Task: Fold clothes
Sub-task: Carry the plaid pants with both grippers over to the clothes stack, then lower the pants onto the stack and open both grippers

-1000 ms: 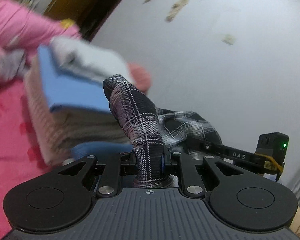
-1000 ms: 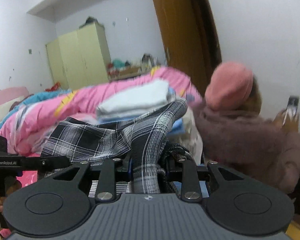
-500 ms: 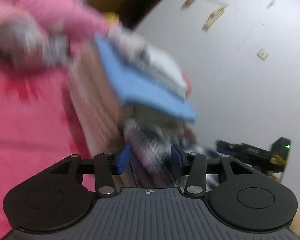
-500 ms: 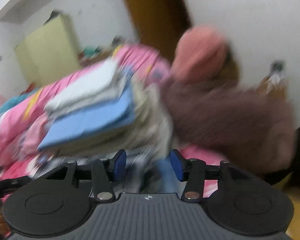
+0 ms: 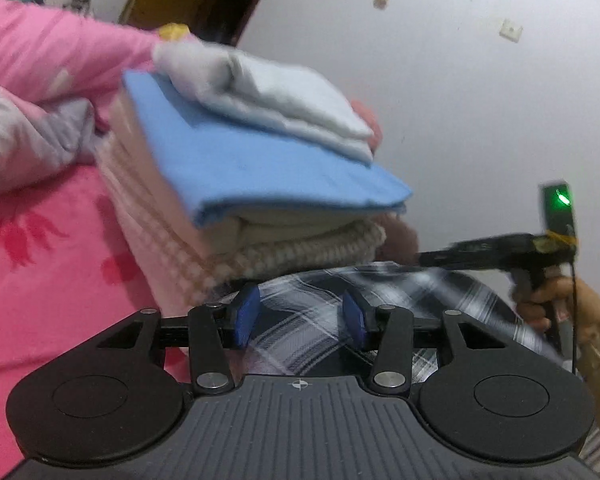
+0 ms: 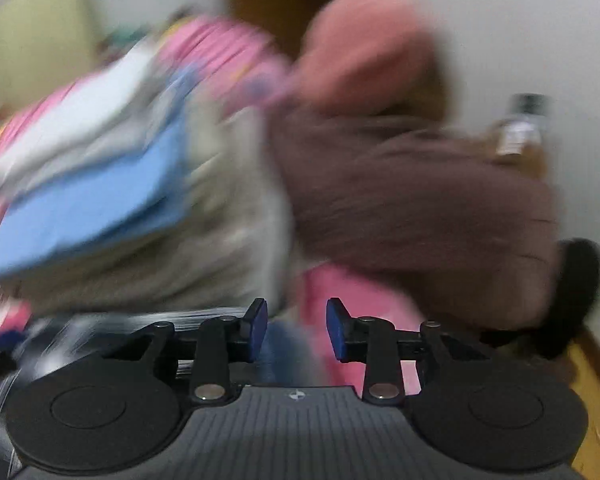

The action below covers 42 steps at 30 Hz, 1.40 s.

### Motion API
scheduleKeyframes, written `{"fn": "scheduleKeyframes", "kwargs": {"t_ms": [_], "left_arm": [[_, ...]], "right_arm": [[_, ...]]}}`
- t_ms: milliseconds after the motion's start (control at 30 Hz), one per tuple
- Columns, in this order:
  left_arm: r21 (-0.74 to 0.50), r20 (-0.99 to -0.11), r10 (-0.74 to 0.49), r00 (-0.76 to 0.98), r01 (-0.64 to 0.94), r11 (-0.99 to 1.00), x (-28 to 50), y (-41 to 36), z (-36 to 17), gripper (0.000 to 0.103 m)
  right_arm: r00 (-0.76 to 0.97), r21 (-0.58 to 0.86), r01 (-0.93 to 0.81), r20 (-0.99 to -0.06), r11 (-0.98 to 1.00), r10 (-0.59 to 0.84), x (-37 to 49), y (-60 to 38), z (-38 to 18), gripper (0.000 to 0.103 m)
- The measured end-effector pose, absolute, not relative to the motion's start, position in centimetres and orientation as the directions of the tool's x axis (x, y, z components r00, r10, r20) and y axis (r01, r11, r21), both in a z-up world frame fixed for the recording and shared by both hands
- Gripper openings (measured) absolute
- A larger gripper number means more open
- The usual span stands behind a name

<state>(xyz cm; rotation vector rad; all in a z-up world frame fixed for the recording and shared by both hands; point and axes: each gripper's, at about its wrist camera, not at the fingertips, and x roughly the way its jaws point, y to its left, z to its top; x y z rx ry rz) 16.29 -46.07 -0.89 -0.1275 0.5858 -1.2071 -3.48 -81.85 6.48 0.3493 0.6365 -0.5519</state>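
Both grippers have let go: left gripper [image 5: 300, 316] fingers spread over the plaid shirt [image 5: 380, 292], right gripper [image 6: 296, 328] fingers spread empty; laid beside the folded stack [image 5: 260, 176], likely done.

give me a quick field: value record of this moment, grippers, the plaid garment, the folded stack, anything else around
left gripper: open, blue pads apart, nothing clamped
right gripper: open, nothing between the pads
plaid garment: black and white, lying just ahead of the left gripper, in front of the stack
folded stack: white piece on top, blue below it, cream knits under that
bedding: pink, under the stack
bystander: pink hat, brown fuzzy coat, beside the bed
image quality: right wrist view heavily blurred
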Motion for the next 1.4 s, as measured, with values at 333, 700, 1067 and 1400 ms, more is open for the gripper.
{"fn": "scheduleKeyframes", "kwargs": {"t_ms": [333,700,1067,1400], "left_arm": [[-0.212,-0.328,-0.935,0.132,0.954,0.209,9.0,-43.0,0.4,0.058],[-0.277,-0.342,-0.903,0.259,0.891,0.36,6.5,-36.2,2.2,0.08],[-0.228,-0.406,-0.855,0.322,0.871,0.436,0.4,-31.1,0.6,0.103],[-0.206,-0.462,-0.783,0.417,0.808,0.552,-0.7,-26.5,-0.6,0.103]], "right_arm": [[0.957,0.365,0.235,-0.247,0.901,-0.15,-20.9,-69.1,5.7,0.034],[0.843,0.564,0.521,-0.223,0.641,-0.49,-29.2,-63.1,1.2,0.06],[0.734,0.319,0.669,-0.428,0.672,-0.528,-26.8,-47.4,0.0,0.096],[0.656,0.138,0.727,-0.43,0.673,-0.621,-24.8,-40.8,1.5,0.103]]}}
